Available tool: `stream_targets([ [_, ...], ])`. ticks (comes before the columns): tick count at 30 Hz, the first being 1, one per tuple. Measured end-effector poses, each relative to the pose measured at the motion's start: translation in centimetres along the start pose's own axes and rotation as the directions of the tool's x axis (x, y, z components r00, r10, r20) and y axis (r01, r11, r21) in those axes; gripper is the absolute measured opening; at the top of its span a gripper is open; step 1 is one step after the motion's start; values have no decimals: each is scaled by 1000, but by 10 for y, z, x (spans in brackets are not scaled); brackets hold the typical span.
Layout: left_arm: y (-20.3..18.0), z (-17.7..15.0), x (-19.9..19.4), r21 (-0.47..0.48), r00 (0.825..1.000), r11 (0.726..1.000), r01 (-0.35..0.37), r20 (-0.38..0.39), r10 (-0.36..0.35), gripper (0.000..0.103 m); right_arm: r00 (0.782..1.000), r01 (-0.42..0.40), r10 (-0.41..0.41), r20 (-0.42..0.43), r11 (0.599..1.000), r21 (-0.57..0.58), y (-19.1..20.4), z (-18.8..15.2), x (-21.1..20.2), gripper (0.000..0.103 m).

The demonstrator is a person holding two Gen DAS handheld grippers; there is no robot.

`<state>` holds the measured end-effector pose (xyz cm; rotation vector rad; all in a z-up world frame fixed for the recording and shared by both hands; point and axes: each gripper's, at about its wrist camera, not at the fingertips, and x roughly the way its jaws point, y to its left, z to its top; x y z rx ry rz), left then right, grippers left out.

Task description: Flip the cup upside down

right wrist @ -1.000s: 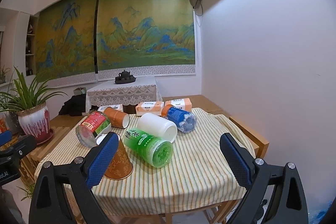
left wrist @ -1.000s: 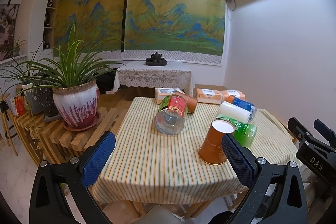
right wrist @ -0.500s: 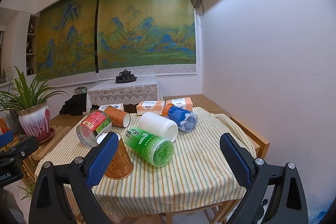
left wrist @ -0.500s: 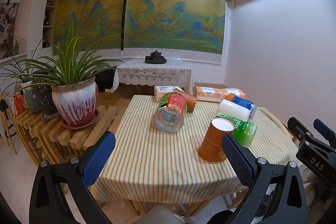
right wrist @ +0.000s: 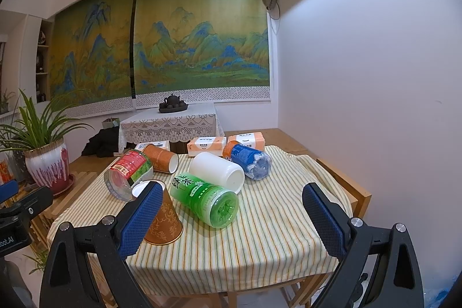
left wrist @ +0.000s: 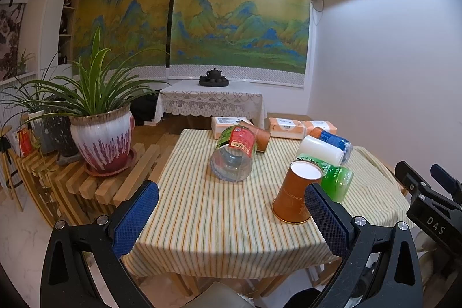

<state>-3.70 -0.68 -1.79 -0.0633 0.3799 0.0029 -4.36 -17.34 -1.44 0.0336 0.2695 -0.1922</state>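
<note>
The left gripper (left wrist: 231, 218) hovers released over the near edge of the striped cloth-covered table (left wrist: 202, 215). The brown tapered paper cup (left wrist: 296, 199) stands upside down, wide mouth on the cloth, just beside a green transparent plastic bottle (left wrist: 336, 181) lying on its side. The right gripper (right wrist: 231, 218) is likewise released, grasping nothing.

The table (left wrist: 161, 256) is covered by a striped cloth (left wrist: 219, 210) that overhangs its edges. Standing on the cloth near the front is a brown paper cup (left wrist: 294, 197), wide end down and white base up; just beside it, and possibly touching, lies a green bottle (right wrist: 206, 197), with a white cup (right wrist: 218, 171) and a blue-labelled bottle (right wrist: 249, 160) on their sides behind it. Further left lie a clear red-and-green-labelled bottle (left wrist: 235, 153) and a second brown cup (left wrist: 257, 134), and three orange-and-white tissue packs (left wrist: 287, 128) sit in a row at the far edge.
</note>
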Motion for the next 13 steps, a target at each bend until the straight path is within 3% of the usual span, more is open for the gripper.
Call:
stream_targets([
  [13, -1, 0, 1, 5, 1000, 1000, 2, 0, -2, 102, 1000, 0, 0, -5, 1000, -1, 0, -3, 1, 95],
])
